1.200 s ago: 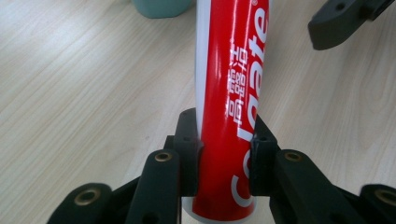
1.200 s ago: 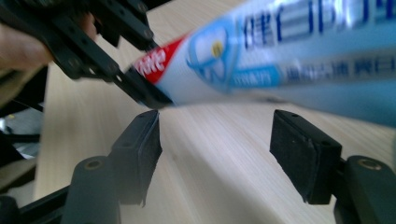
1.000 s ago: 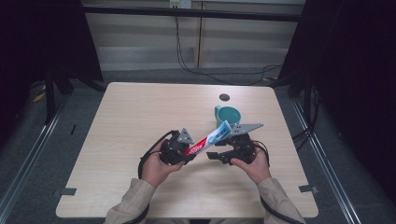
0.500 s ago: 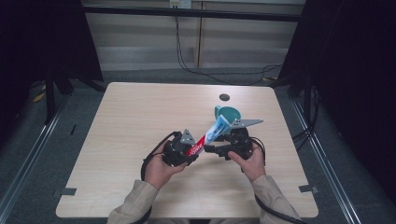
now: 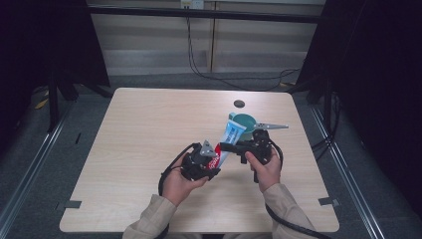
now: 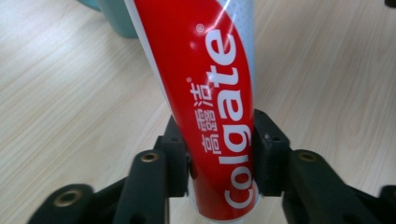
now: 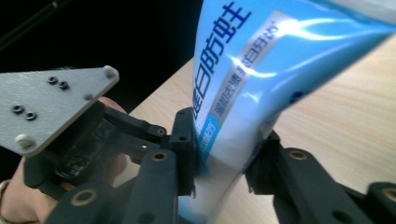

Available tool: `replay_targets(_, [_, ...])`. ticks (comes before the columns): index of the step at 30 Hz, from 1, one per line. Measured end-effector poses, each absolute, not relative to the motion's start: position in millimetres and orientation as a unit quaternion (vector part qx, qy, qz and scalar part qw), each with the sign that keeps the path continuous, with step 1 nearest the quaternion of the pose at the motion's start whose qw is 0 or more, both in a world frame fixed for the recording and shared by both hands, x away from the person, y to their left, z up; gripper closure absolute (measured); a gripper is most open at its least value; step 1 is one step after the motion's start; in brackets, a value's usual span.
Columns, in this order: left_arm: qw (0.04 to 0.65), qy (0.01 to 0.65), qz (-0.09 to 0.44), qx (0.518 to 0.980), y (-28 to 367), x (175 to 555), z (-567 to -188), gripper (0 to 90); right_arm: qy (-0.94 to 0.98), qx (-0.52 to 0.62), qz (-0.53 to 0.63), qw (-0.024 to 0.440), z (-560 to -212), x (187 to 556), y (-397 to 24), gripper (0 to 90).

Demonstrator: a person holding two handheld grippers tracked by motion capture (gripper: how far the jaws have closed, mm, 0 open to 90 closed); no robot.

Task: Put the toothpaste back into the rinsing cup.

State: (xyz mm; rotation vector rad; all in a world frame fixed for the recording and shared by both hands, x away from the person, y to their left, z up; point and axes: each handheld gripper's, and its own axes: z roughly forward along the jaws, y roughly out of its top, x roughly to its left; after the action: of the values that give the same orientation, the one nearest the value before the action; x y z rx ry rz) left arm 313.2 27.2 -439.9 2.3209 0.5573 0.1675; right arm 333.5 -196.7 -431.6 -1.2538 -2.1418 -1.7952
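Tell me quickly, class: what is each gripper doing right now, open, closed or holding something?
Left gripper: closed on the toothpaste tube, red end, though its jaws have just eased slightly.
Right gripper: jaws just closed on the tube's blue part.

left gripper (image 5: 211, 158) easing open; right gripper (image 5: 230, 147) closing; jaws meet mid-table.

Toothpaste tube's (image 6: 210, 93) cap end hidden

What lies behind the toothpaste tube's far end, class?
Behind the toothpaste tube stands a teal cup on the table. The tube's end covers part of its rim; its inside cannot be seen.
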Motion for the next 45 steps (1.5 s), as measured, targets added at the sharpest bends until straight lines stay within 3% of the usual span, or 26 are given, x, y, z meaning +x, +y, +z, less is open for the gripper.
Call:
replay_targets(5, [0.365,0.231,0.041,0.901,30,319,-441,34.0,-0.714,-0.395,-0.578,0.013,-423,333,-201,73.1])
replay_targets(13, [0.358,0.240,0.022,0.902,50,322,-455,20.8,-0.719,-0.394,-0.573,-0.005,-410,335,-216,73.3])
replay_targets(45, [0.352,0.268,0.018,0.897,110,317,-496,15.2,-0.730,-0.399,-0.554,-0.032,-390,344,-241,73.3])
